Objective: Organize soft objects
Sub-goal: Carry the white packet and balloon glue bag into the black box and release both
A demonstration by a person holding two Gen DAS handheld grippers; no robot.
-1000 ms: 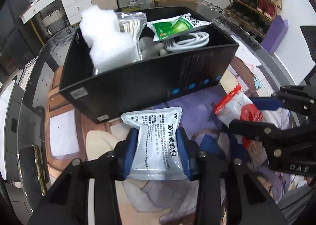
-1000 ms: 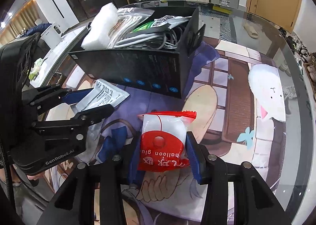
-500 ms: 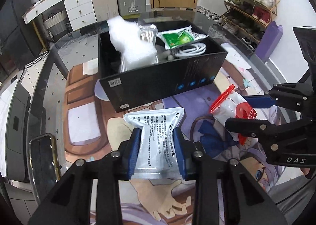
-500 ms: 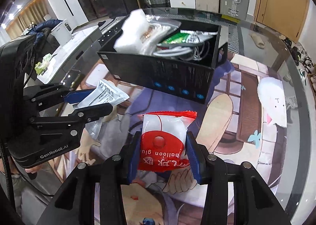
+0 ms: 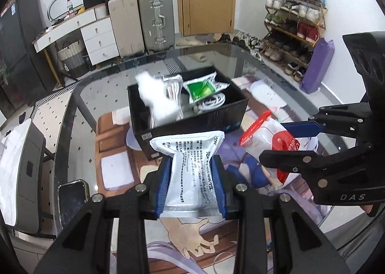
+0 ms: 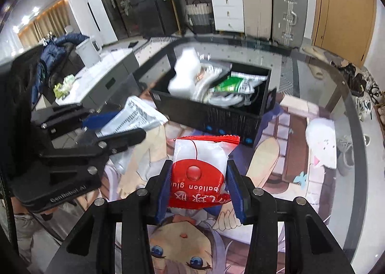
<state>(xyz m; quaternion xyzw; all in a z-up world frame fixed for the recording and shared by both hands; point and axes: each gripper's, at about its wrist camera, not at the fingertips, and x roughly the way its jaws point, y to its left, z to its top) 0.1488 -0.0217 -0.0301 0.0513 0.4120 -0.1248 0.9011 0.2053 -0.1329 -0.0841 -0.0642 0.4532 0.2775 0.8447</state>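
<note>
Above the printed table mat (image 5: pixel 115 173), the left gripper (image 5: pixel 191 177) clamps a silver foil sachet (image 5: pixel 190 168); the right gripper (image 6: pixel 199 189) clamps a red-and-white plastic packet (image 6: pixel 199 168), near the black cardboard box (image 5: pixel 192 122).

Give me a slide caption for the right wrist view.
Right gripper holds a red-and-white packet above the mat, facing the black box.

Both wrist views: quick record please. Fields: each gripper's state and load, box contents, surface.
left gripper: shut on silver pouch, held off the mat
right gripper: shut on red-and-white packet, also held off the mat
black box: open top; holds white foam, green sachet, white cable
surface: printed mat on glass table
phone: on the table beside the mat
</note>
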